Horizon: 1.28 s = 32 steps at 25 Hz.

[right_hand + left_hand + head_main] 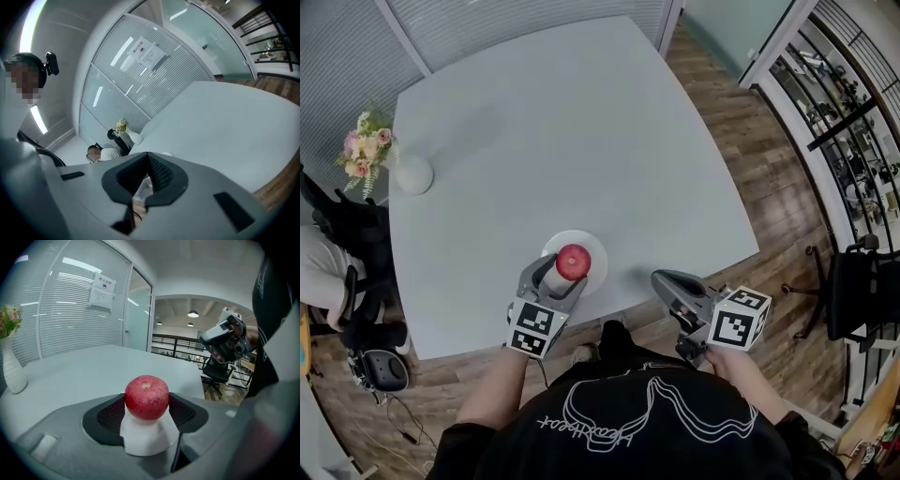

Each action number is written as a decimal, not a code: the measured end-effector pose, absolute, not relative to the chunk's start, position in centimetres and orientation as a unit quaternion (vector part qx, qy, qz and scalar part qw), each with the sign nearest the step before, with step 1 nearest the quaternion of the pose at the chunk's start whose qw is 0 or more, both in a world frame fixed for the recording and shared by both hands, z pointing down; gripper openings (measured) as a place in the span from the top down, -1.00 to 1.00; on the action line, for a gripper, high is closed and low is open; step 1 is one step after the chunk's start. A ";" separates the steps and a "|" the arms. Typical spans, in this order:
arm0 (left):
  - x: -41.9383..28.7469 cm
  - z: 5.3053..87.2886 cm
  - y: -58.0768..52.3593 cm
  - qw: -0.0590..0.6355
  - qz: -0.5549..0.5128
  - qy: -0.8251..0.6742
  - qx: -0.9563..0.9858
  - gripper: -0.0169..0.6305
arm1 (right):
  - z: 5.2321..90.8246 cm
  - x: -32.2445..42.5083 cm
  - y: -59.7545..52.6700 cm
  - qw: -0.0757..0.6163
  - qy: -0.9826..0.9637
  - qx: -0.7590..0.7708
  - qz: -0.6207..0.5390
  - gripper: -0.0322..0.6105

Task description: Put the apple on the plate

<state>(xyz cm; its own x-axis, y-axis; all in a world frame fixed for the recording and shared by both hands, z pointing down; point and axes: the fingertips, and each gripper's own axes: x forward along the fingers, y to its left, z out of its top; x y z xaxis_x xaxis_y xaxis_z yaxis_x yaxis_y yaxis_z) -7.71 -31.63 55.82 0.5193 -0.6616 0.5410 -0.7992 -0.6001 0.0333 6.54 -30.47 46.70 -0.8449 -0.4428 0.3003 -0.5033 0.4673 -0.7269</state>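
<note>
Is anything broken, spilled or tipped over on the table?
No, nothing looks wrong. The apple is whole and round, held by the left gripper over the plate. The flower vase stands upright by the left edge of the table, and nothing is spilled.

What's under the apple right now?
The white plate lies under the apple, which the left gripper holds in its jaws. The apple covers its own underside, so contact cannot be told.

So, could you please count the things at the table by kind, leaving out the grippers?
apple: 1
plate: 1
vase of flowers: 1
Total: 3
</note>
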 end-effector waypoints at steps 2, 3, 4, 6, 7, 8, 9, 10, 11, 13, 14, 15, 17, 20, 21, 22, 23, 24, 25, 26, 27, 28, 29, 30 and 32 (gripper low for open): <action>-7.7 56.4 -31.9 0.137 0.254 -0.426 0.857 0.04 | 46.8 6.6 -31.2 0.037 -0.858 0.270 0.436 0.87; -7.7 56.7 -32.0 0.137 0.259 -0.428 0.855 0.04 | 46.9 6.6 -31.5 0.040 -0.858 0.267 0.436 0.87; -7.9 57.1 -32.0 0.138 0.262 -0.432 0.852 0.04 | 47.1 6.7 -31.8 0.042 -0.859 0.264 0.436 0.87; -8.1 57.5 -32.1 0.139 0.262 -0.434 0.851 0.04 | 47.3 6.7 -32.3 0.047 -0.861 0.257 0.437 0.87; -8.1 57.5 -32.1 0.138 0.260 -0.434 0.851 0.04 | 47.5 6.7 -32.5 0.050 -0.861 0.253 0.438 0.87; -8.1 57.5 -32.1 0.135 0.258 -0.434 0.852 0.04 | 47.7 6.7 -32.6 0.052 -0.862 0.249 0.439 0.87; -8.0 57.6 -32.0 0.130 0.258 -0.435 0.853 0.04 | 47.9 6.7 -32.8 0.055 -0.862 0.246 0.440 0.87; -8.0 57.6 -32.0 0.123 0.260 -0.435 0.853 0.04 | 48.1 6.8 -32.9 0.056 -0.862 0.243 0.442 0.87; -7.9 57.6 -31.9 0.114 0.264 -0.436 0.853 0.04 | 48.2 6.7 -33.1 0.057 -0.862 0.240 0.443 0.87; -7.8 57.7 -31.9 0.097 0.272 -0.438 0.851 0.04 | 48.5 6.6 -33.4 0.058 -0.862 0.232 0.447 0.87; -7.8 57.7 -31.9 0.093 0.273 -0.439 0.851 0.04 | 48.5 6.5 -33.5 0.058 -0.863 0.228 0.448 0.87; -7.8 57.7 -31.8 0.093 0.272 -0.441 0.850 0.04 | 48.6 6.4 -33.7 0.060 -0.863 0.225 0.448 0.87; -7.8 57.7 -31.9 0.095 0.266 -0.444 0.850 0.04 | 48.8 6.2 -33.9 0.065 -0.864 0.219 0.448 0.87; -7.7 57.8 -32.0 0.095 0.262 -0.447 0.850 0.04 | 49.0 5.9 -34.3 0.071 -0.867 0.208 0.448 0.87; -7.6 57.8 -32.1 0.096 0.261 -0.447 0.850 0.04 | 49.0 5.9 -34.3 0.076 -0.867 0.205 0.447 0.87; -7.5 57.8 -32.1 0.098 0.260 -0.447 0.850 0.03 | 49.1 5.9 -34.4 0.083 -0.868 0.204 0.445 0.87; -7.5 57.8 -32.2 0.099 0.258 -0.448 0.850 0.03 | 49.1 5.9 -34.5 0.089 -0.869 0.203 0.443 0.87; -7.6 57.7 -32.2 0.101 0.255 -0.450 0.850 0.02 | 49.0 5.8 -34.6 0.094 -0.870 0.203 0.440 0.87; -7.6 57.6 -32.2 0.102 0.252 -0.450 0.851 0.00 | 48.9 5.6 -34.8 0.095 -0.871 0.201 0.437 0.87; -7.6 57.5 -32.1 0.103 0.249 -0.450 0.851 -0.01 | 48.8 5.4 -34.8 0.095 -0.873 0.199 0.435 0.87; -7.6 57.4 -32.0 0.103 0.247 -0.450 0.852 -0.04 | 48.7 5.2 -34.7 0.095 -0.875 0.195 0.432 0.87; -7.7 57.2 -31.8 0.103 0.243 -0.451 0.852 -0.05 | 48.5 5.0 -34.6 0.092 -0.879 0.190 0.428 0.87; -7.9 56.9 -31.7 0.104 0.239 -0.455 0.852 -0.06 | 48.1 4.7 -34.4 0.085 -0.884 0.181 0.422 0.87; -8.2 56.6 -31.6 0.106 0.231 -0.460 0.851 -0.06 | 47.5 4.3 -34.3 0.072 -0.891 0.169 0.416 0.87; -9.0 55.5 -31.6 0.116 0.209 -0.477 0.846 -0.06 | 46.0 3.4 -33.8 0.045 -0.903 0.144 0.403 0.87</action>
<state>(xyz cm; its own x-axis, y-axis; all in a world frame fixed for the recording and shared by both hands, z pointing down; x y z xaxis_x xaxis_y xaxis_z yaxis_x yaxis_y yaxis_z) -8.97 -31.57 55.45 0.4574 -0.7583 0.4645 -0.8553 -0.5181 -0.0037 3.36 -33.84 45.97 -0.9544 -0.2243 0.1970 -0.2964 0.6338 -0.7144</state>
